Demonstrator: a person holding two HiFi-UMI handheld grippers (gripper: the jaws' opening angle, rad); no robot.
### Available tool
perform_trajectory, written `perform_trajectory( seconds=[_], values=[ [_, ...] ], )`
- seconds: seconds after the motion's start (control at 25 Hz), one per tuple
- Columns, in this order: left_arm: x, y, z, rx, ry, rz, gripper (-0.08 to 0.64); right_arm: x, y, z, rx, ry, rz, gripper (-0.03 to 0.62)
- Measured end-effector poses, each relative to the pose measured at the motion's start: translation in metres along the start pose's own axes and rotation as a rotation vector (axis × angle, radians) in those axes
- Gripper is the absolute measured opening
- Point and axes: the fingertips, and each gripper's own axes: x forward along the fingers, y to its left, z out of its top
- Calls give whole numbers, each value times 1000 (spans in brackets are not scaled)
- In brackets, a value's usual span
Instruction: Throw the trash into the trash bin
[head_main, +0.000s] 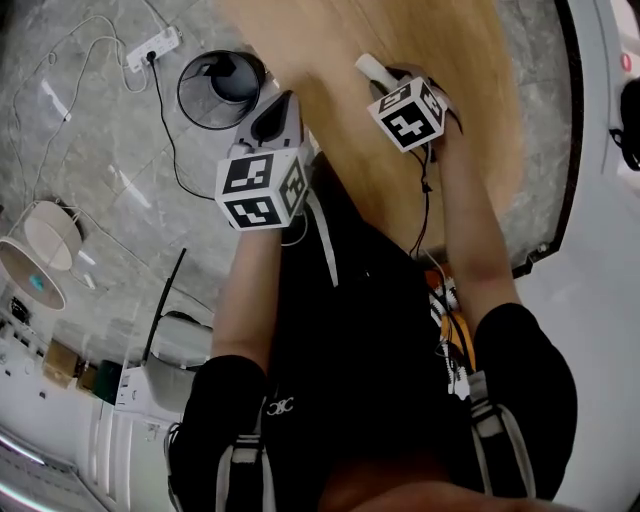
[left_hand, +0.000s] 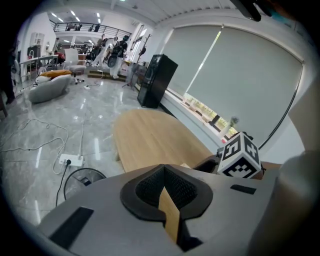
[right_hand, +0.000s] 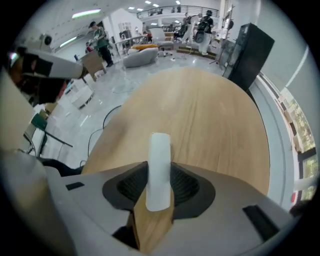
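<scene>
Trash (right_hand: 160, 147), a white strip, is clamped in the right gripper (right_hand: 159, 176), its lower end hidden. The left gripper (left_hand: 164, 189) is nearly closed on nothing, its body half covering the trash bin (left_hand: 82, 176).

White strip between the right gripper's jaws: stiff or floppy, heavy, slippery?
The white strip looks thin and flat, so it is probably light. It juts out straight past the right gripper with no visible droop, which suggests some stiffness, though it may flex. Its smooth face could slip in a loose pinch.
</scene>
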Motion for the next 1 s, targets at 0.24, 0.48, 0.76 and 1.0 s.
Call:
perform_trajectory(
  seconds=[0.24,0.48,0.76,1.0],
  values=[
    [-9,15,0,-13,-17,15,12,-58,-14,55,387,-410,-40,138],
    [-19,30,8,-18,-51,36,14,-121,-7,94,540,-730,-210,138],
    [-38,53,11,-44,-82,50,12,-121,28,115,549,-757,-187,138],
    [-66,97,-1,-105,-97,97,12,-102,66,149,528,-733,-121,138]
  ],
)
